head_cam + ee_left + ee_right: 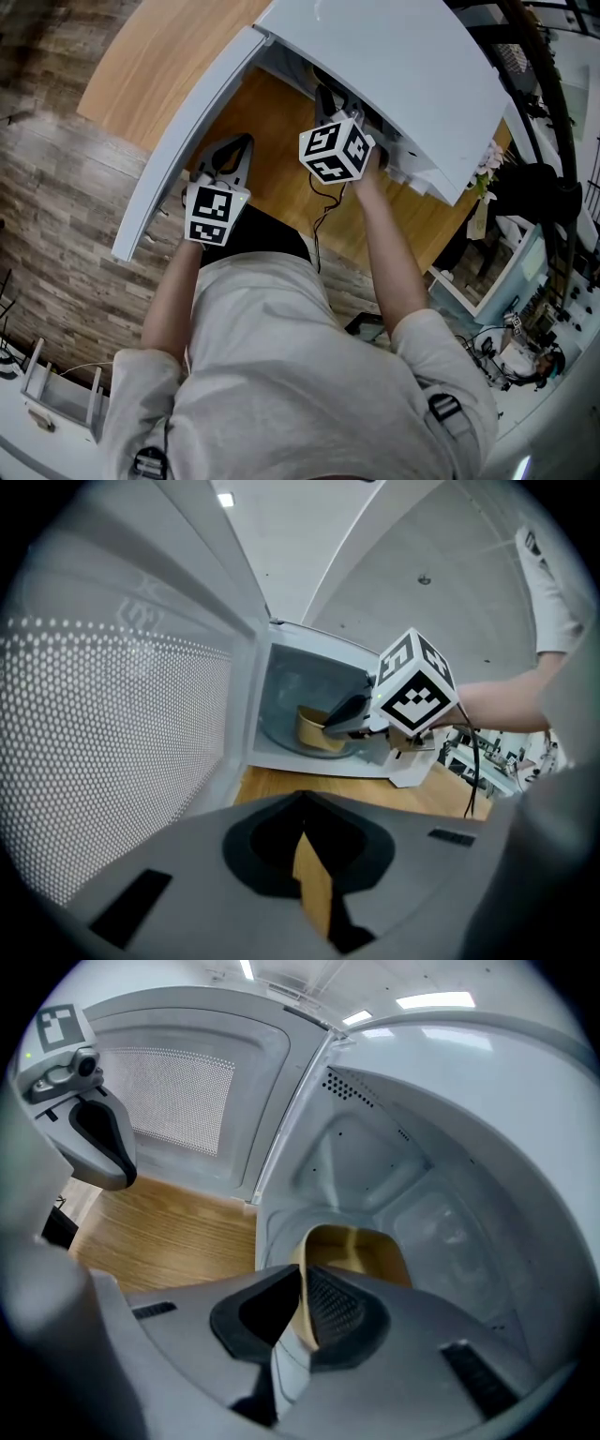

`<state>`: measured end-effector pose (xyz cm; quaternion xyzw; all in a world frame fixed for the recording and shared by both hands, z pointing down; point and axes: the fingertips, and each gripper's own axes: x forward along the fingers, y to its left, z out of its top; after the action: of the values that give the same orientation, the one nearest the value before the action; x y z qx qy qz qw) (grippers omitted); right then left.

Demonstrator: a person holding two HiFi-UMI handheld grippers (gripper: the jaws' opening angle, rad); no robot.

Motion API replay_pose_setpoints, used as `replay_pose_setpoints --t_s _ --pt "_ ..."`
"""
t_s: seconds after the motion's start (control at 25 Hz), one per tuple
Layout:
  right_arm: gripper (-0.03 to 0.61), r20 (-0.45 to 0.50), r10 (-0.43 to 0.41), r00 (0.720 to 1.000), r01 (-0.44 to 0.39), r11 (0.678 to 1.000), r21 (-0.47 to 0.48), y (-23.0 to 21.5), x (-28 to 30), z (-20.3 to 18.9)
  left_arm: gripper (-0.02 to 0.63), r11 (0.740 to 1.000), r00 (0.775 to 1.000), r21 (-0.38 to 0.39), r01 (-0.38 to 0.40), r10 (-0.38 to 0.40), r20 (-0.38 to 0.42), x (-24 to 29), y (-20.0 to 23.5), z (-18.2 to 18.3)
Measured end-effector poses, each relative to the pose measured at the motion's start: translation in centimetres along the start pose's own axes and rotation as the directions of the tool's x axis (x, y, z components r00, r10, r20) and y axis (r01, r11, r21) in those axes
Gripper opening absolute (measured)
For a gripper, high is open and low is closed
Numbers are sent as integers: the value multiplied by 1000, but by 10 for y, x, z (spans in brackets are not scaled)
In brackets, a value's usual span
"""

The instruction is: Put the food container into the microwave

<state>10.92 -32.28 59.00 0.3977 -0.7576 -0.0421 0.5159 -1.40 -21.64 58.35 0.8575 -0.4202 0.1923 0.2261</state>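
food container [361, 1255] is clamped by its near rim in the right tongs [302, 1312] and held deep inside the microwave [450, 1147], presumably for set-down, while the left tongs [314, 878], nearly closed on nothing, are kept outside the microwave beside its open door [122, 724], clear of the opening.
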Motion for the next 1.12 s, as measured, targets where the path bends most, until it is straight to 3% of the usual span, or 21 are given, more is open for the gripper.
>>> replay_pose_setpoints --t_s 0.32,0.6,1.12 --pt "141 -2 -12 1000 12 1000 21 2 -3 0 11 1000 1000 6 6 -6 -3 -4 -3 -1" --pt "146 32 -25 999 23 999 49 13 -15 5 11 1000 1000 5 14 -14 -5 -5 -6 -3" --pt "141 115 -48 992 17 966 258 16 -52 7 11 997 997 33 73 -73 -2 0 -23 12"
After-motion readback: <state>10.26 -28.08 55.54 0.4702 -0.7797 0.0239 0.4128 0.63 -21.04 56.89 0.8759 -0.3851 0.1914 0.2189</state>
